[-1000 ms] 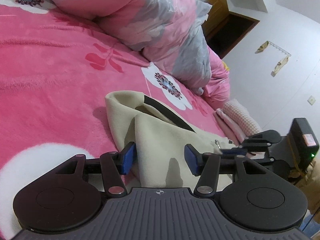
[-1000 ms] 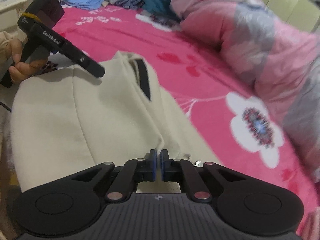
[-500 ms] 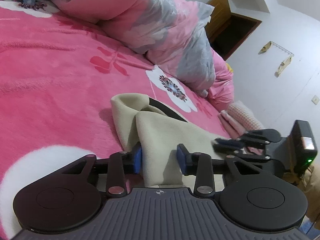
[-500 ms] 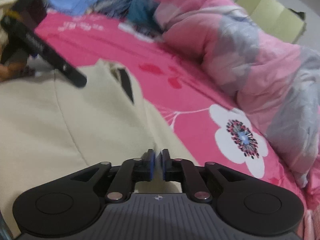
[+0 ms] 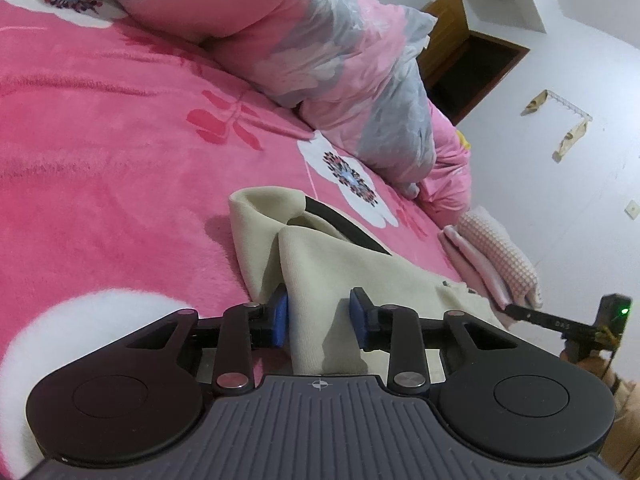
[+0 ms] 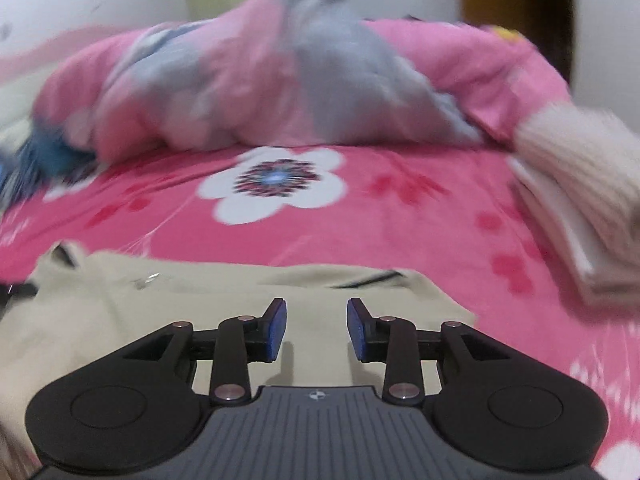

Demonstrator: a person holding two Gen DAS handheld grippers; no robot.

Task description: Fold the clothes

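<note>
Left gripper [image 5: 319,318]: blue pads on either side of a raised fold of the beige garment [image 5: 332,276]. The left pad touches the cloth; the right pad stands just off it, with shadow between. Whether the fold is pinched cannot be told. The jaws have just been closing, most of it earlier in the second, with the fold between them.

Right gripper [image 6: 316,328]: jaws parted, nothing between the pads, beige cloth [image 6: 224,292] lying flat beneath. The jaws have just been opening. This view is smeared by motion.

Beige garment: spread on the pink floral blanket [image 5: 100,152], one edge standing up in a ridge at the left gripper. A black strip [image 5: 344,226] shows at its far, collar-like end. A small metal fitting, probably a zip pull, lies near its right side.

Blanket: bright pink plush, white flowers with dark centres [image 6: 276,178].

Quilt [image 5: 332,64]: pink and grey, heaped beyond the garment.

Folded textiles [image 5: 496,256]: cream waffle-knit over pale pink, stacked at the blanket's right edge, apart from the garment.

Background: white wall, brown wooden doorway [image 5: 472,76].
</note>
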